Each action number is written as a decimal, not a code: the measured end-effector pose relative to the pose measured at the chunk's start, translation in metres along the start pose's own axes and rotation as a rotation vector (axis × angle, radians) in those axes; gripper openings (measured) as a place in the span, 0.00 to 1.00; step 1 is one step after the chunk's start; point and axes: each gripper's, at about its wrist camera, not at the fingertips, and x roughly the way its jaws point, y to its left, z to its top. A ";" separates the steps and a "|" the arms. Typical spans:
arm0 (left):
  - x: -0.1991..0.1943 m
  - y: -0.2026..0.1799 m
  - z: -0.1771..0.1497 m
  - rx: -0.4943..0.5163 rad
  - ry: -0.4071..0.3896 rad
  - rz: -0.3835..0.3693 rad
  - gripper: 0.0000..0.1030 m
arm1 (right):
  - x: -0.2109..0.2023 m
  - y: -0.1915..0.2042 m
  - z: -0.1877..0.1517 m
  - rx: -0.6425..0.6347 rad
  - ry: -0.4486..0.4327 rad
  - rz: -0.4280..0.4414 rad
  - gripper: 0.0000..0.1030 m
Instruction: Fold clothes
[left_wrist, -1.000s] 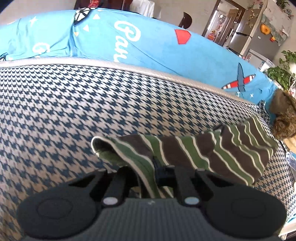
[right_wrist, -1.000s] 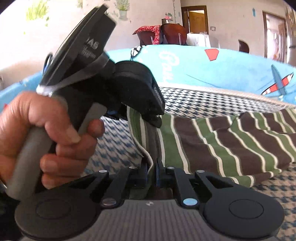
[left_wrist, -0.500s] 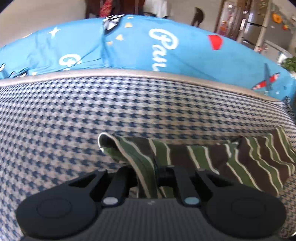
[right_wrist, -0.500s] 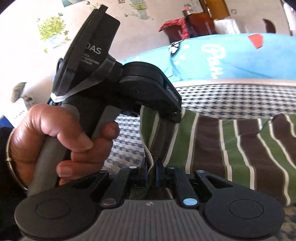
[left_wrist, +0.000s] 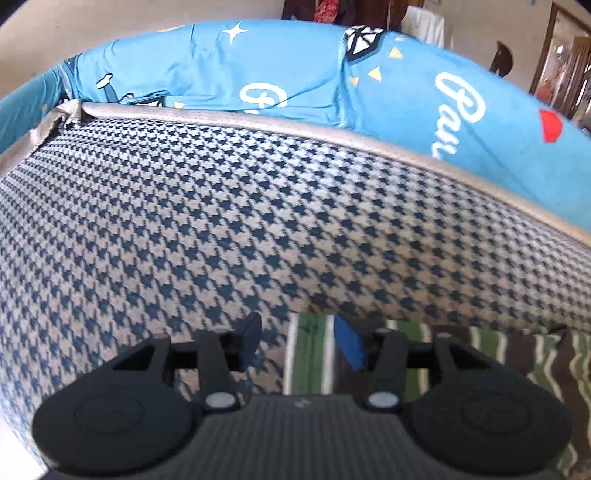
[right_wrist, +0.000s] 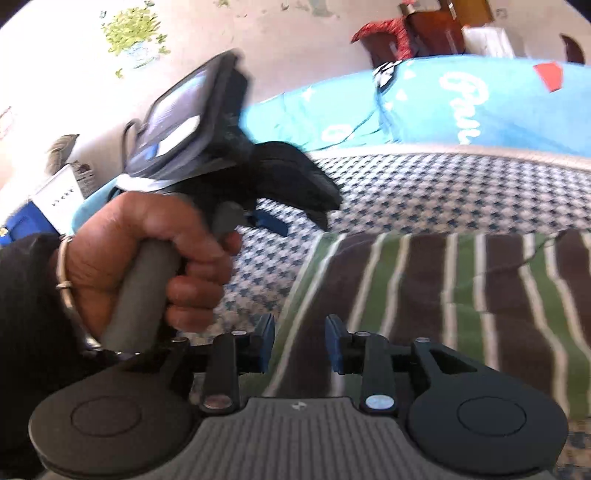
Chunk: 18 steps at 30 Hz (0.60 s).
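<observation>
Striped garment (right_wrist: 443, 295) lies flat on the houndstooth cushion (left_wrist: 221, 221), just released: left hand-held gripper (left_wrist: 299, 341) and right hand-held gripper (right_wrist: 300, 341) now gape empty, so this fold looks laid.

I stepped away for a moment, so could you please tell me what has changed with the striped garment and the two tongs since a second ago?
Both tongs have let go. The left tongs and right tongs, shut on the edge of the striped garment a second ago, now stand open above it. The raised edge has dropped, and the garment lies flat on the houndstooth cushion. The hand still grips the left tool's handle; the blue cover is unchanged.
</observation>
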 end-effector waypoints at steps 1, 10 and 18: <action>-0.002 -0.003 -0.001 0.012 -0.004 -0.008 0.48 | -0.003 -0.003 0.000 0.007 -0.008 -0.022 0.30; -0.006 -0.044 -0.021 0.103 0.032 -0.094 0.51 | -0.036 -0.042 -0.005 0.141 -0.083 -0.275 0.31; -0.007 -0.088 -0.041 0.216 0.046 -0.148 0.53 | -0.061 -0.062 -0.007 0.192 -0.144 -0.422 0.31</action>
